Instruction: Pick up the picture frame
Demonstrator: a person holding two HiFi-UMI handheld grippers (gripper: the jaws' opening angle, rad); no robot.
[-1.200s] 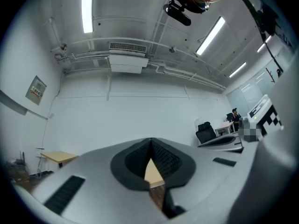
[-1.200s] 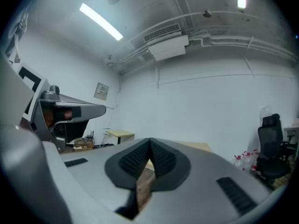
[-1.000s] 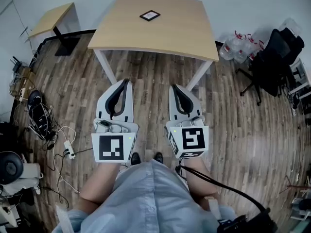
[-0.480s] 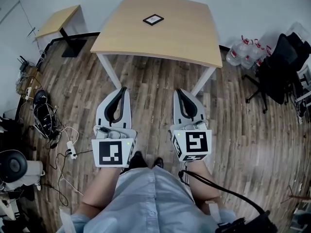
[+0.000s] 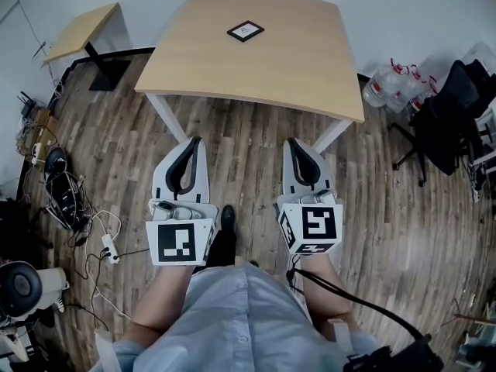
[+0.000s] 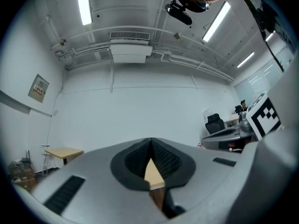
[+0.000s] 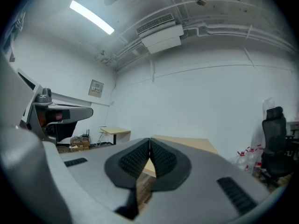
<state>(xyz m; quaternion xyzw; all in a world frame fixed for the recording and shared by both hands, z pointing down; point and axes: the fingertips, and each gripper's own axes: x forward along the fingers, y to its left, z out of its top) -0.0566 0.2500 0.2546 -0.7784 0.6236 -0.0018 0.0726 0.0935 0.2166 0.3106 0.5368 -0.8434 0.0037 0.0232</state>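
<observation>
A small black-rimmed picture frame (image 5: 245, 31) lies flat near the far middle of the light wooden table (image 5: 310, 68). Both grippers hang over the wood floor, short of the table's near edge and well apart from the frame. My left gripper (image 5: 195, 141) is shut, its tips meeting with nothing between them; in the left gripper view its black pads (image 6: 163, 160) meet at the tips (image 6: 151, 140). My right gripper (image 5: 294, 142) is shut and empty too, and its tips (image 7: 150, 141) touch in the right gripper view, with the table (image 7: 196, 144) ahead.
A smaller wooden side table (image 5: 81, 31) stands at far left. Cables and a power strip (image 5: 108, 242) lie on the floor at left. A black office chair (image 5: 453, 107) and water bottles (image 5: 391, 84) stand at right. The person's shoe (image 5: 227, 217) shows between the grippers.
The table has come nearer to both grippers as the person stepped forward. Both grippers stay shut and level, side by side.
</observation>
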